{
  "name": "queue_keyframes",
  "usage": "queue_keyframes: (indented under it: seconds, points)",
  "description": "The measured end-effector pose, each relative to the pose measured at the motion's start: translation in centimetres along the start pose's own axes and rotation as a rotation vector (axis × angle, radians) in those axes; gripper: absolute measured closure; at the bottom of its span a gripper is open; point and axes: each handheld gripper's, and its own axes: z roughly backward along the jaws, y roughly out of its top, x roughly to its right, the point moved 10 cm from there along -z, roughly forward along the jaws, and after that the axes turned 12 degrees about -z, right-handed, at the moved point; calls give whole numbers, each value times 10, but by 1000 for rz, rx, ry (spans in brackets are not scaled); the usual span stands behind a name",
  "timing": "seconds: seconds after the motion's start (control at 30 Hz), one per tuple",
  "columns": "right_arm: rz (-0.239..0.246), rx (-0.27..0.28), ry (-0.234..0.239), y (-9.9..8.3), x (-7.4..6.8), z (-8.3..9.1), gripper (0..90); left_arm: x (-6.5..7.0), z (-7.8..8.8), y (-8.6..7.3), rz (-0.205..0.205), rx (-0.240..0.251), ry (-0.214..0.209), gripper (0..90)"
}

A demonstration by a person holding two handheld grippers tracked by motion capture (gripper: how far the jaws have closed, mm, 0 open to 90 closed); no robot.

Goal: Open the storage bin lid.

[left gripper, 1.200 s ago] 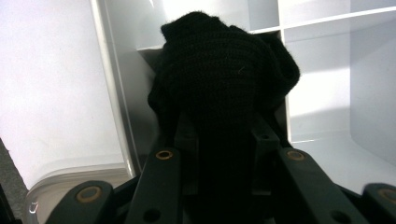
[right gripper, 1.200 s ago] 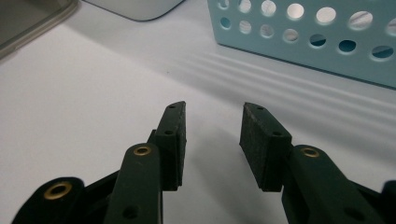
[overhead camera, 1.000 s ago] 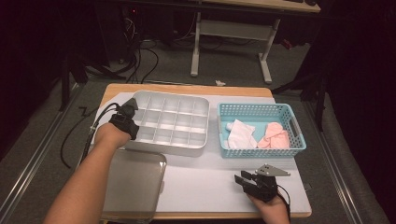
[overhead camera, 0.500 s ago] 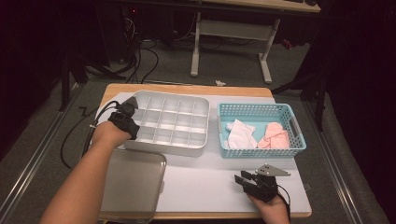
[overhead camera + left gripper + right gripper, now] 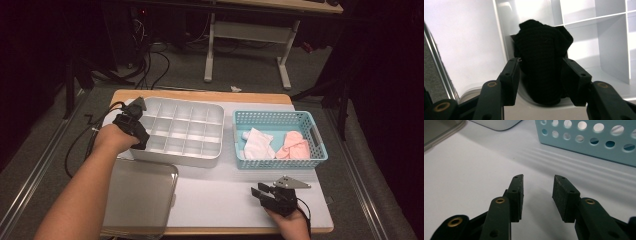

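Note:
A white divided organizer tray [image 5: 200, 155] stands at the table's left back. My left gripper [image 5: 141, 141] hangs over its near-left corner compartment. In the left gripper view a black knitted cloth [image 5: 544, 42], bunched up, lies in that compartment [image 5: 611, 50] below my left gripper [image 5: 541, 61]. Its jaws have just been opening; they stand wide on either side of the cloth and are not pressing on it. My right gripper [image 5: 256, 191] rests low over the white mat near the front edge. In its own view my right gripper [image 5: 538, 177] is open with nothing between its pads.
A blue perforated basket [image 5: 280, 162] to the right of the tray holds a white cloth [image 5: 257, 145] and a pink cloth [image 5: 295, 147]. A grey lid [image 5: 142, 195] lies flat at the front left. The basket wall [image 5: 586, 142] stands just ahead of the right gripper.
My left hand has lifted a little over the tray's near-left corner. The right hand has not moved.

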Motion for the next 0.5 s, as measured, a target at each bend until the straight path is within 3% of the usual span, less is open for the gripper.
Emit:
queue_keyframes:
  seconds: [0.17, 0.3, 0.5]
  points:
    - [-2, -2, -1, 0, 0, 0, 608, 0, 5, -1, 11, 6, -15, 657]
    - [0, -1, -2, 0, 0, 0, 608, 3, 7, -3, -12, -9, -12, 841]
    - [-1, -2, -4, 0, 0, 0, 608, 4, 2, -4, -18, -32, -11, 879]
